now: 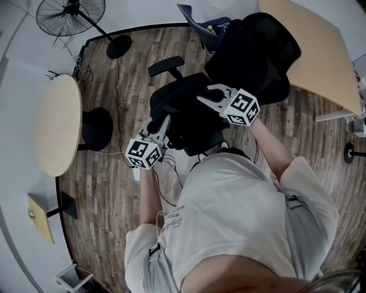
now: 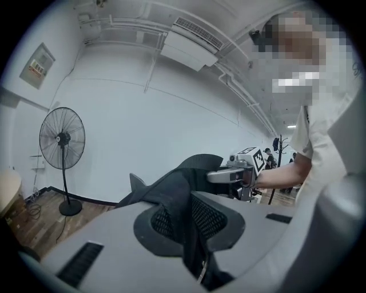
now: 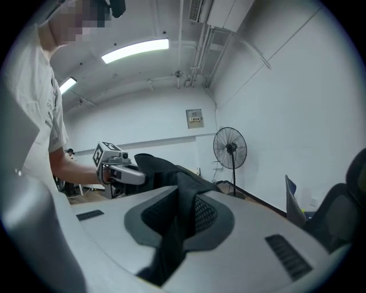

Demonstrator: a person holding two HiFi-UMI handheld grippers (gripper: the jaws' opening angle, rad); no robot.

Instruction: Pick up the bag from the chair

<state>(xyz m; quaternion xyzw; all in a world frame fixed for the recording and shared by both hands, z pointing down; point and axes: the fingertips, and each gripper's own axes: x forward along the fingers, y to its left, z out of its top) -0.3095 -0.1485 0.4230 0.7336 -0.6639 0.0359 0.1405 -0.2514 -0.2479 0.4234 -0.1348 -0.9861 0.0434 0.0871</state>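
Holding the black bag (image 1: pixel 178 104) at both ends, over the seat of the office chair (image 1: pixel 260 51), just in front of its backrest; cannot tell whether clear of the seat. With the left gripper (image 2: pixel 183 228) at the bag's end farther from the chair's backrest, jaws pinched on a fold of black fabric. With the right gripper (image 3: pixel 180 220) nearer the backrest, jaws likewise clamped on bag fabric. Well apart from the chair, beyond its armrest: a pedestal fan (image 1: pixel 71 16).
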